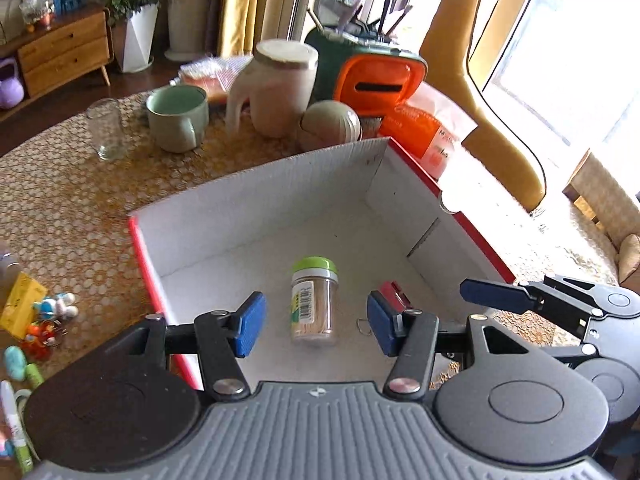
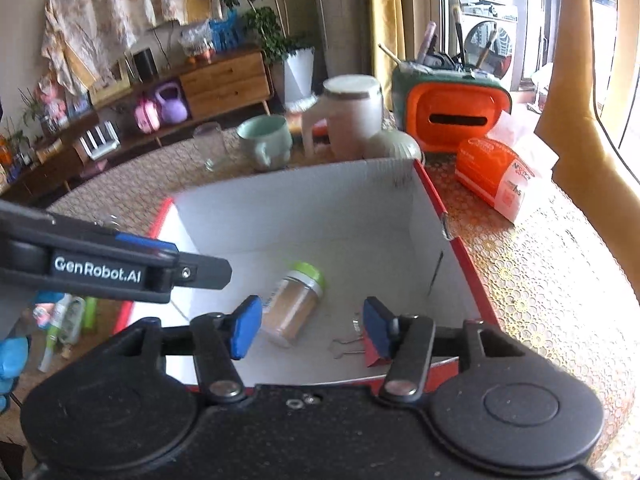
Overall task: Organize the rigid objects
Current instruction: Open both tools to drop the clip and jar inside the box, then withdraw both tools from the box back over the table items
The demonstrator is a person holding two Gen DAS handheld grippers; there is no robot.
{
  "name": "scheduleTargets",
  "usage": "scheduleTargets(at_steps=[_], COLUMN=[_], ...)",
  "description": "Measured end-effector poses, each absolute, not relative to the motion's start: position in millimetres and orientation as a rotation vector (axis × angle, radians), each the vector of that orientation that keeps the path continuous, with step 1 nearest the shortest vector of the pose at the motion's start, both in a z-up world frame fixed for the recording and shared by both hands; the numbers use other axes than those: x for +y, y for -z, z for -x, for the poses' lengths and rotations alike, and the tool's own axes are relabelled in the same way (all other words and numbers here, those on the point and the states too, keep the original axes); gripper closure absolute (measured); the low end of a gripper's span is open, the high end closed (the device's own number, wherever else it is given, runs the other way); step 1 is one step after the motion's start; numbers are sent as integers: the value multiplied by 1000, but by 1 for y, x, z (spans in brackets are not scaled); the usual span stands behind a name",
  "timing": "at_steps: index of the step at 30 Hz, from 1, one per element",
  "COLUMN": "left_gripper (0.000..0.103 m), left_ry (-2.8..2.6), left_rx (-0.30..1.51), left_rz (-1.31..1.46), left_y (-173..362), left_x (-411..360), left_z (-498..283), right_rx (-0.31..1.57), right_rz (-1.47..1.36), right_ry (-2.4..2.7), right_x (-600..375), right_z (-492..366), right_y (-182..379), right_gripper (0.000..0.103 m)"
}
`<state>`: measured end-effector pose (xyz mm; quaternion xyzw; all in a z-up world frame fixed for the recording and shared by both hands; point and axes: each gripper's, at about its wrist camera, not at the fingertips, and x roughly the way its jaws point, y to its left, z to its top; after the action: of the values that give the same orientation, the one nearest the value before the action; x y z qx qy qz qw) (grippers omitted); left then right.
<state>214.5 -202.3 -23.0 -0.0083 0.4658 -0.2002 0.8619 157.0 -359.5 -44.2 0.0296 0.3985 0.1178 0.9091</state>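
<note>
Both claws hang released above the red-edged box: left claw directly over a toothpick jar lying on its side, right claw beside it near a red binder clip; the jar looks light, stiff, prone to rolling, best gripped across its barrel

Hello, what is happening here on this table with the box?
A person is tidying small items into a white box with red outside on the table. A toothpick jar with a green lid lies on its side on the box floor, and a red binder clip lies beside it. The left tool and the right tool hang above the box, both open and empty. More small items wait outside it.
</note>
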Motion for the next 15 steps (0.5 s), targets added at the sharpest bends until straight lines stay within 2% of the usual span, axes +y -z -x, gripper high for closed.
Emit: scheduleTargets(at_steps=[14,15], left_gripper=[48,43], left_ry=[416,414], left_rx=[857,848], left_rz=[63,63], left_y=[-9,-11], left_x=[-137,-131], left_z=[-149,-144], right_rx=[726,721], right_rz=[-123,-121], right_ry=[-309,-315], right_x=[-322,-319], right_z=[-112,-109], right_y=[21,21], right_gripper=[30,29])
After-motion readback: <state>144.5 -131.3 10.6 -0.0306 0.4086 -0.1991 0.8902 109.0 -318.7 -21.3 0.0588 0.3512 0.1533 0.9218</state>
